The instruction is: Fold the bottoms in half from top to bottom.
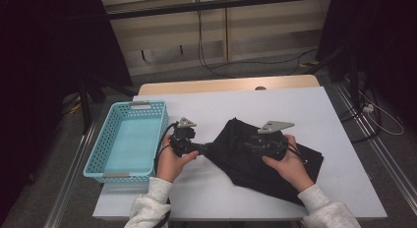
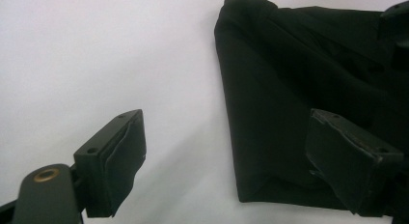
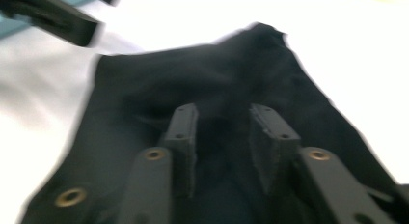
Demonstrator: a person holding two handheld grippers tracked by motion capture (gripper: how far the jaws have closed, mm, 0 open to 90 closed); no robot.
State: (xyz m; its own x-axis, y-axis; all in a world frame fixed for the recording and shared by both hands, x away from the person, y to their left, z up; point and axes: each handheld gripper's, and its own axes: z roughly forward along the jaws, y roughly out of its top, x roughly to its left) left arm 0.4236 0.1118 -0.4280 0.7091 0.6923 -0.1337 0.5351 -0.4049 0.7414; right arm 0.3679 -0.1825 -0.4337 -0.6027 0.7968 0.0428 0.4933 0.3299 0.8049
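- The left gripper [image 1: 204,148] has its jaws wide apart at the left corner of the black garment [image 1: 255,156]; in the left gripper view one pad [image 2: 354,159] lies over the cloth edge and the other pad [image 2: 118,159] over bare tabletop, nothing pinched.
- The right gripper [image 1: 246,142] hovers over the middle of the garment, jaws a little apart and not pressing on cloth; its own view is blurred.
- The garment lies partly folded at the table's centre, its bulk running toward four o'clock. It looks light, limp and matte, likely to sag and unfold when lifted; the folded corners and hems seem the firmest places to pinch.
- The white table cover [image 1: 305,105] is smooth and flat.
- A light blue basket [image 1: 96,156] sits at nine o'clock, empty.
- Beyond, at twelve o'clock, are a wooden panel wall [image 1: 255,31] and loose cables [image 1: 211,61] on the floor.
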